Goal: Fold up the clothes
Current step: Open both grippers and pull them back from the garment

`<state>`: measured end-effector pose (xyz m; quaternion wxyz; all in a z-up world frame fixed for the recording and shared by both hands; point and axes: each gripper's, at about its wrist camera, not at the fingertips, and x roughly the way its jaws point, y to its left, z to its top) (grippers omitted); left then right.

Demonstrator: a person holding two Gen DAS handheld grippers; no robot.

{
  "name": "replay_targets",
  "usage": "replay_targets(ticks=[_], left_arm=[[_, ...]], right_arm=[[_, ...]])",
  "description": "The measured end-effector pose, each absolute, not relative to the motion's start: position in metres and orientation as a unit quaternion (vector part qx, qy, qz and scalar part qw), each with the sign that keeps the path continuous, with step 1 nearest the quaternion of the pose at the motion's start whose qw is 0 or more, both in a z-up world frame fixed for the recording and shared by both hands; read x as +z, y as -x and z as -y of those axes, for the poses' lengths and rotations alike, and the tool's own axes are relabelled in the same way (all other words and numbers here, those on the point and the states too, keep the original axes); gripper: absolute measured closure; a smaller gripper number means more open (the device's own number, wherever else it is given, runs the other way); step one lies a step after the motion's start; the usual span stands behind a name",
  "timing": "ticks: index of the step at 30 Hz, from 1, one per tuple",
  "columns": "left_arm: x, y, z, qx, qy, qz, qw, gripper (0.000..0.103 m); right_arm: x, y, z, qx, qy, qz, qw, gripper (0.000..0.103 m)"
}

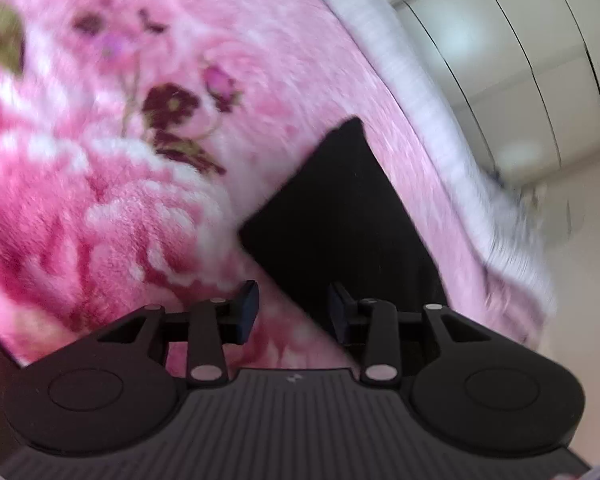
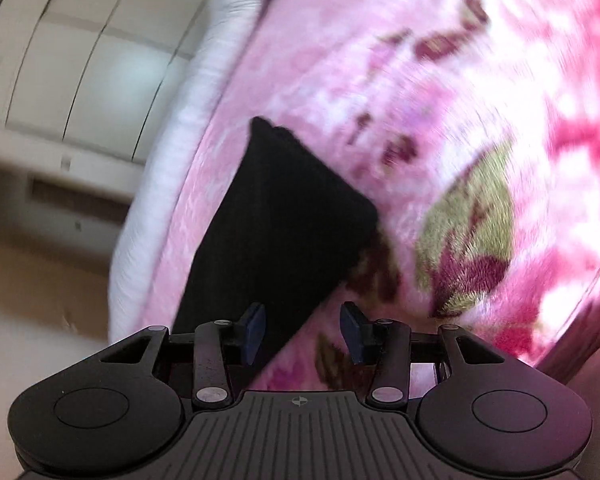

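Nearest in the left wrist view, the left gripper (image 1: 293, 308) stood with its jaws apart and nothing pinched between its blue pads (image 1: 247, 309); the near edge of the black garment (image 1: 340, 216) passed just beyond the gap, closer to the pad on the right of the picture, and whether it brushed that pad could not be told. In the right wrist view the right gripper (image 2: 304, 330) likewise had its jaws apart, gripping nothing; the garment's (image 2: 276, 216) near corner lay behind the pad on the left of that picture, with bare blanket showing through most of the gap.

Beyond the fingers, the black garment lay folded into a flat, roughly four-sided shape on the pink floral blanket (image 1: 112, 184); it sat near the blanket's edge, its far corner pointing away from both cameras. Past it ran a pale fleecy border (image 1: 396, 52) along the blanket's edge; farthest off stood white wardrobe doors (image 1: 512, 60) above a light floor; both views were blurred.
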<state>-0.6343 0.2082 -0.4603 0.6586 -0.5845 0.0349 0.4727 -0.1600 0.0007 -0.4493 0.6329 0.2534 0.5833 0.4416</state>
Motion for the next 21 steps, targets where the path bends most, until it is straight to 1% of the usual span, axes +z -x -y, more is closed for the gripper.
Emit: replay_targets(ticks=[1,2,3,4,5,6,7,10,13,18,20,21], left_arm=[[-0.461,0.633,-0.213,0.477,0.584,-0.030,0.656,0.071],[-0.462,0.631,-0.217,0.480,0.583,-0.028,0.655,0.076],[-0.463,0.627,-0.221,0.484,0.579,-0.030,0.655,0.077],[-0.463,0.624,-0.225,0.487,0.576,-0.033,0.656,0.081],[-0.463,0.622,-0.228,0.491,0.570,-0.036,0.658,0.090],[-0.463,0.621,-0.229,0.494,0.559,-0.040,0.665,0.093],[-0.462,0.620,-0.228,0.498,0.548,-0.044,0.671,0.094],[-0.454,0.619,-0.213,0.515,0.508,-0.050,0.689,0.095],[-0.444,0.624,-0.196,0.516,0.490,-0.054,0.700,0.096],[-0.444,0.644,-0.161,0.495,0.506,-0.066,0.703,0.095],[-0.447,0.646,-0.149,0.500,0.500,-0.086,0.702,0.090],[-0.445,0.646,-0.146,0.505,0.494,-0.091,0.702,0.088]], right_arm=[[-0.452,0.157,-0.005,0.438,-0.266,-0.584,0.630,0.058],[-0.455,0.154,-0.009,0.434,-0.277,-0.584,0.628,0.058],[-0.458,0.151,-0.014,0.430,-0.283,-0.583,0.629,0.058],[-0.458,0.149,-0.020,0.425,-0.281,-0.582,0.634,0.063],[-0.458,0.147,-0.025,0.420,-0.279,-0.580,0.640,0.072],[-0.455,0.146,-0.031,0.419,-0.267,-0.576,0.649,0.077],[-0.452,0.148,-0.032,0.424,-0.257,-0.569,0.657,0.081],[-0.441,0.155,-0.029,0.440,-0.234,-0.544,0.675,0.086],[-0.427,0.164,-0.020,0.455,-0.206,-0.522,0.691,0.087],[-0.426,0.175,0.017,0.450,-0.194,-0.534,0.689,0.087],[-0.430,0.180,0.027,0.452,-0.176,-0.528,0.697,0.085],[-0.431,0.181,0.029,0.453,-0.170,-0.524,0.701,0.082]])
